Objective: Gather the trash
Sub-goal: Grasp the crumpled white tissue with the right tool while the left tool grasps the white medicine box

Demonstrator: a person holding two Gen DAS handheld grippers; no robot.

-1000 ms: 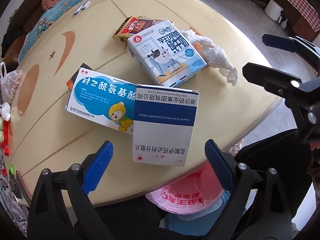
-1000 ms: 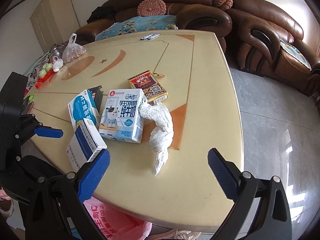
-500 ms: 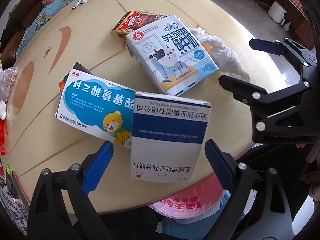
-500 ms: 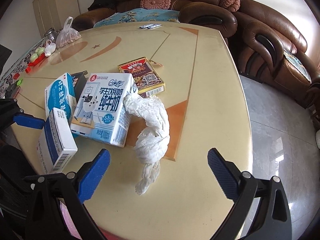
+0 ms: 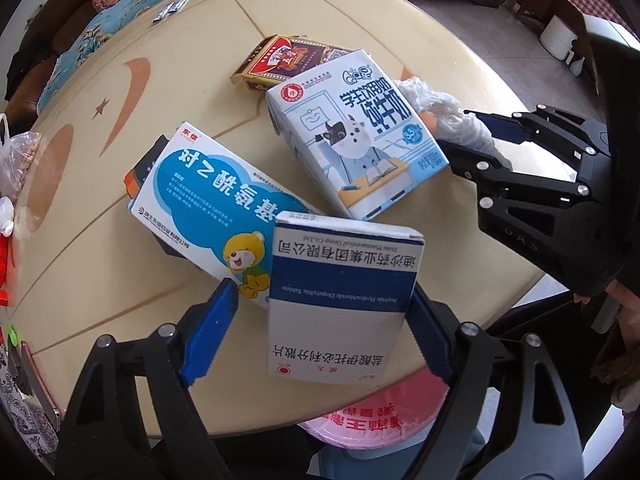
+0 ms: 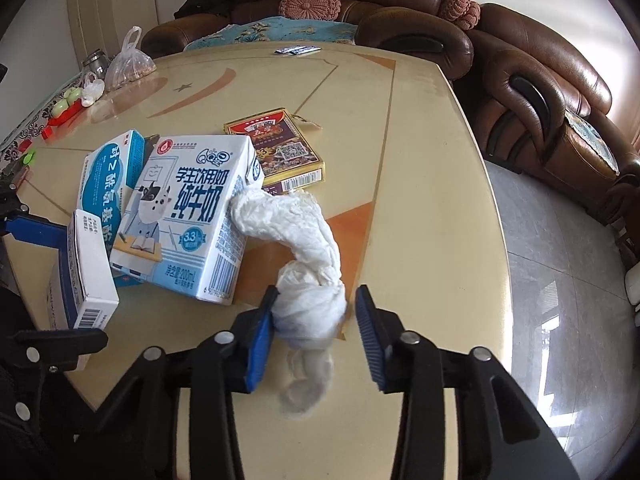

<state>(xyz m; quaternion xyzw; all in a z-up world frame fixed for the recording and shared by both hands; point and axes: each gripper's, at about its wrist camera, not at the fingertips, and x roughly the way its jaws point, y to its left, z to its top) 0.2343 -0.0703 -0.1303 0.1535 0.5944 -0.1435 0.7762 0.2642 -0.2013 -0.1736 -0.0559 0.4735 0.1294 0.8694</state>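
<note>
Tissue (image 6: 304,248) right of milk carton (image 6: 188,216)

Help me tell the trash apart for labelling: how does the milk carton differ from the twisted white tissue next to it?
The milk carton is a rigid printed box with a cartoon cow and blue text; the tissue is a soft, plain white, twisted wad. The carton lies flat, clear of both grippers; the tissue's lower end sits between the fingers of the right gripper, which is not yet closed. Both rest on the beige table, touching each other.
</note>
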